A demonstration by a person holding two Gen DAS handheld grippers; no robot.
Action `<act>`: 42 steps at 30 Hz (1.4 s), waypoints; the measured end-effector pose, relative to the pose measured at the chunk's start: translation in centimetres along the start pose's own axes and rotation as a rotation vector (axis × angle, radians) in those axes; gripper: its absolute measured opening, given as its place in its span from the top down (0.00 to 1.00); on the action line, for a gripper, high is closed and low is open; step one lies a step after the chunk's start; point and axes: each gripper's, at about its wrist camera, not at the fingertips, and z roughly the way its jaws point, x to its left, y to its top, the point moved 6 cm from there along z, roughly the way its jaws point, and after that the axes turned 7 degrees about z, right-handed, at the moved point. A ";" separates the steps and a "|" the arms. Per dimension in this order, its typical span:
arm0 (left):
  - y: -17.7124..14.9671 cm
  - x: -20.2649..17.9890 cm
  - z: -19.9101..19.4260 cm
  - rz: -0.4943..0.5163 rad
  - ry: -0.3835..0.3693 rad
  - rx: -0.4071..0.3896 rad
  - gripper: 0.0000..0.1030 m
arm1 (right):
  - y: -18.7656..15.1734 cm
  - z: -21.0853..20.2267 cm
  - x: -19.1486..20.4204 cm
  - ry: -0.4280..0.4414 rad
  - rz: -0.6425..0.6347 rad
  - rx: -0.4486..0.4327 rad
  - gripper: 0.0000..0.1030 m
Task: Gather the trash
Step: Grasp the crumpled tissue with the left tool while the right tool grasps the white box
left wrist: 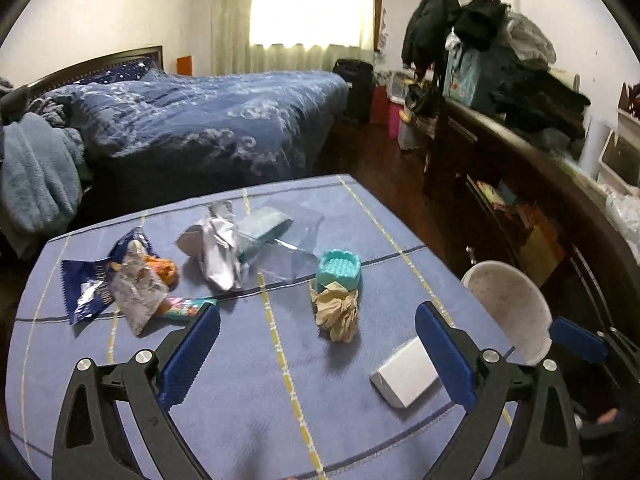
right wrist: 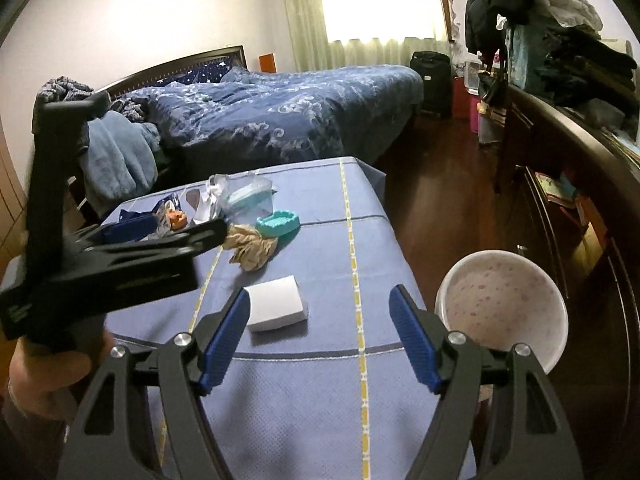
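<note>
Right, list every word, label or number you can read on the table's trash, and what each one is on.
None can be read.
Dark blue snack wrapper: print too blurred.
Colourful wrapper: pattern only, no legible words.
White box: visible faces blank.
Black left tongs: faint marking on the body, too small.

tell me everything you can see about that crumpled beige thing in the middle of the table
The crumpled beige wad looks like soft paper or thin rubbery gloves; which one is unclear. It is scrunched into folds with a few loose flaps, lying on the blue tablecloth near the table's middle. Its far end touches the teal soap dish. A white box lies apart from it, nearer the camera. Neither tool touches it.
</note>
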 end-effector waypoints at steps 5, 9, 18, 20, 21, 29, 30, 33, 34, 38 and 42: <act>-0.1 -0.7 3.2 0.007 -0.020 0.072 0.17 | -0.6 0.2 -0.9 -0.005 0.012 0.020 0.29; -0.5 -0.7 5.8 -0.015 -0.029 0.149 0.37 | -0.6 0.3 -1.4 -0.006 0.022 0.022 0.29; -0.9 0.7 6.3 -0.081 -0.032 0.166 0.84 | -0.4 1.9 -0.5 0.000 0.000 0.043 0.29; -0.9 1.7 5.2 -0.100 -0.002 0.134 0.84 | -0.2 3.2 0.6 0.025 -0.010 0.065 0.29; -0.9 2.3 4.6 -0.116 0.010 0.119 0.84 | -0.2 3.7 1.0 0.034 -0.017 0.077 0.29; -1.2 7.5 -0.4 -0.190 0.078 0.043 0.84 | -0.6 8.5 4.7 0.036 -0.103 0.167 0.29; -1.2 8.0 -0.9 -0.198 0.080 0.037 0.84 | -0.7 8.9 4.9 0.031 -0.107 0.177 0.29; -1.3 8.8 -2.1 -0.208 0.078 0.031 0.84 | -0.9 9.9 5.3 0.023 -0.106 0.200 0.32; -1.3 8.9 -2.5 -0.210 0.079 0.026 0.84 | -0.9 10.1 5.3 0.009 -0.110 0.201 0.44; -1.3 9.0 -3.8 -0.200 0.098 0.003 0.84 | -0.9 9.9 5.1 0.014 -0.100 0.202 0.48; -1.3 8.8 -5.3 -0.202 0.104 -0.025 0.83 | -0.6 8.0 4.9 0.021 -0.091 0.163 0.48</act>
